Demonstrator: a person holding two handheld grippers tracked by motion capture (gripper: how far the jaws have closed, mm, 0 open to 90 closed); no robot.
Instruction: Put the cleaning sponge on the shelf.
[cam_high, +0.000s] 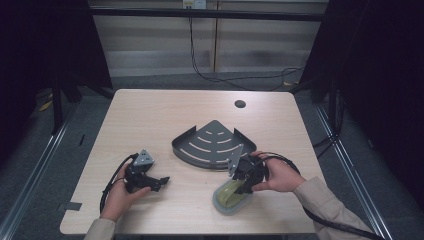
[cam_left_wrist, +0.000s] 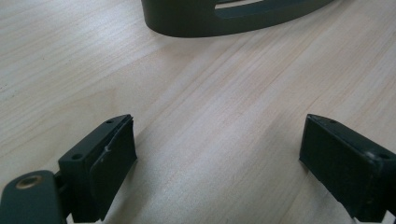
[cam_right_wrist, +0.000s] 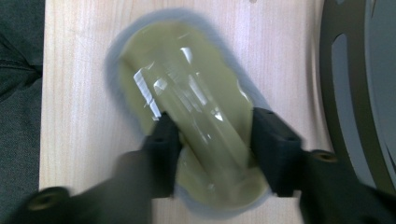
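One slipper (cam_high: 231, 196), olive with a clear strap and grey sole, lies on the table (cam_high: 150, 115) just in front of one dark corner rack (cam_high: 212, 145), its length slanting away from the rack. Right gripper (cam_high: 243, 187) jaws straddle its strap; whether they press is unclear. Left gripper (cam_high: 159, 181) jaws stand apart, well left of the rack.

— What do the tools look like?
— Both are black: the left gripper (cam_high: 161, 181) and the right gripper (cam_high: 243, 190) each carry a grey three-cornered plate and a black cable (cam_high: 111, 181).
— Screws?
— Small holes in the blocky jaws, plus a brass-coloured fitting.
— Clothing?
— Beige sleeves (cam_high: 330, 202), nearer the person than the table (cam_high: 150, 115).
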